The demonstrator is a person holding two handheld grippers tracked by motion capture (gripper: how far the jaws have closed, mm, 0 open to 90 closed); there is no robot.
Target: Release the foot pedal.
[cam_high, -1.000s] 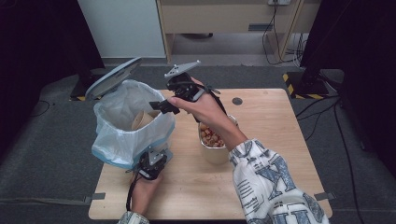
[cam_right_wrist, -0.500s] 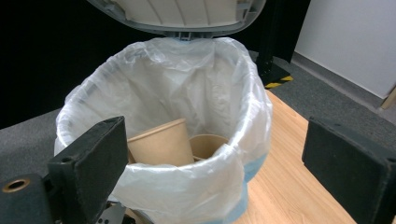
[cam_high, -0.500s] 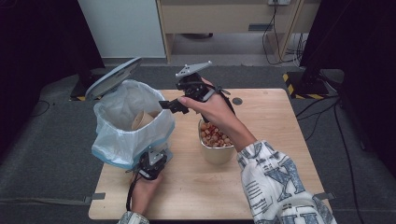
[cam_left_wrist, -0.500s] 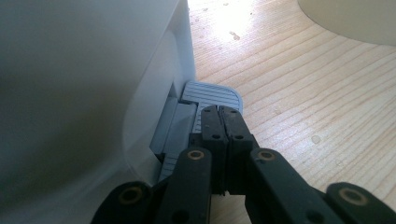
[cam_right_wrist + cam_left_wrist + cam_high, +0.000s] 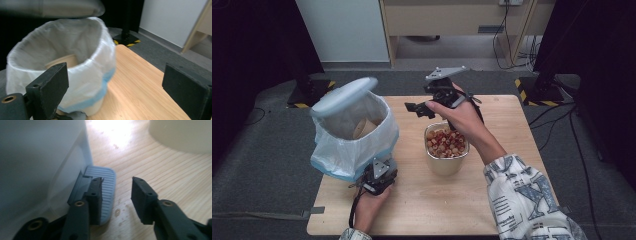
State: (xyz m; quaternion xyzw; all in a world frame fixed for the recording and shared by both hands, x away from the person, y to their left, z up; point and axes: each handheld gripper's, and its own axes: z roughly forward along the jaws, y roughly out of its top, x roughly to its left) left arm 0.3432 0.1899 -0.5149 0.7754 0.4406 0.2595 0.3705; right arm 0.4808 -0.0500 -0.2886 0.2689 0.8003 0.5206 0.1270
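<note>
A pedal bin [image 5: 354,145] lined with a white and blue bag stands at the table's left, its grey lid [image 5: 343,95] hanging partly raised over the mouth. A tan paper cup [image 5: 362,129] lies inside it. My left gripper [image 5: 379,175] sits low at the bin's base. Its jaws have just been opening and now stand open [image 5: 116,187], with the ribbed grey pedal [image 5: 105,187] by the left jaw and nothing between them. My right gripper [image 5: 419,107] hovers open and empty beyond a metal cup [image 5: 446,162] of reddish nuts, facing the bin [image 5: 75,75].
The wooden table [image 5: 512,115] has bare room to the right and in front of the metal cup. Dark floor surrounds it, with cables and a yellow-black marked stand base [image 5: 532,92] at the back right. A wooden cabinet stands beyond.
My right hand has drawn back to the right from the bin's mouth to above the metal cup. The lid has tipped lower over the bin. The left hand has stayed in place.
</note>
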